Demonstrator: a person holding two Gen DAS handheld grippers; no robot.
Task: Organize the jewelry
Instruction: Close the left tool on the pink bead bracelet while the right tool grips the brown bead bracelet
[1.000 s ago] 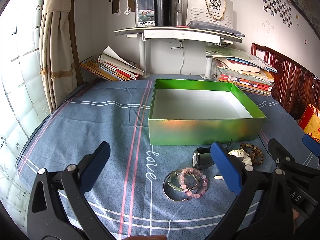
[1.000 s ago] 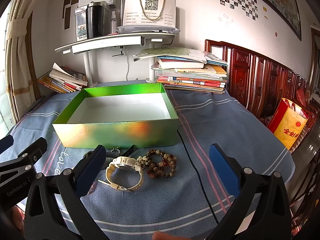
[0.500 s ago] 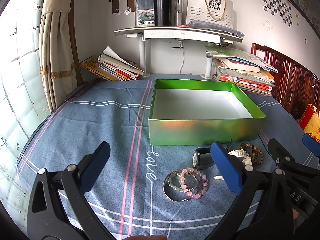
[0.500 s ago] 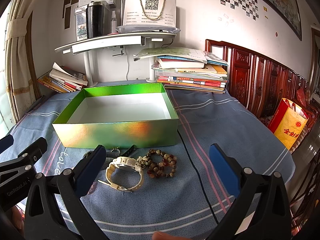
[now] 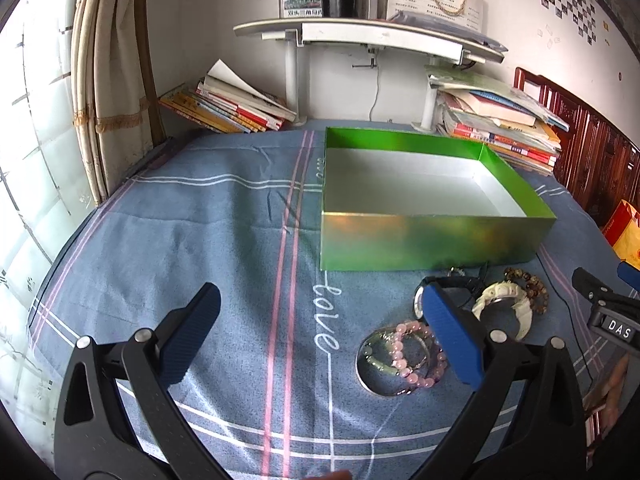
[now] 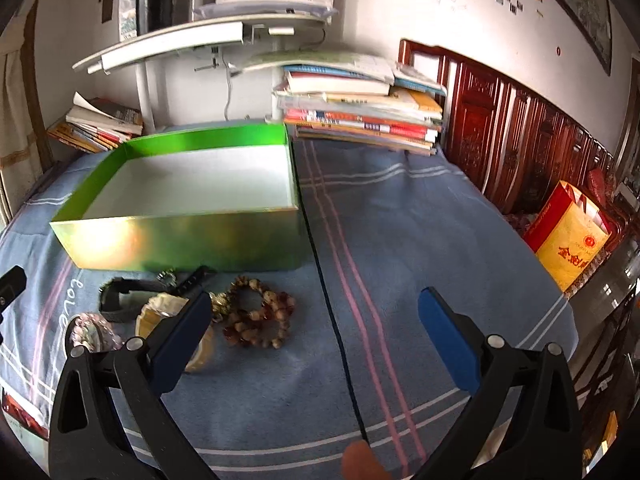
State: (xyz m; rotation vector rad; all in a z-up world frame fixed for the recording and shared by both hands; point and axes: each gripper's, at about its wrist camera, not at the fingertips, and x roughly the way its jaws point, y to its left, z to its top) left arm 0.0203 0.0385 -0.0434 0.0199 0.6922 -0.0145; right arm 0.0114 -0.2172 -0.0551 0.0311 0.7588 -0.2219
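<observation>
An empty green box stands on the blue striped cloth. In front of it lie a pink bead bracelet over a silver bangle, a black watch, a white watch and brown bead bracelets. My left gripper is open above the cloth, its right finger over the bracelets. My right gripper is open too, its left finger over the white watch. Neither holds anything.
Book stacks and leaning books sit behind the box under a white shelf. A black cable runs across the cloth. A carved wooden frame and a yellow bag are at the right.
The right gripper has swung to the right and tilted, so the box and jewelry sit further left in its view. The left gripper has shifted slightly left. Both stay open.
</observation>
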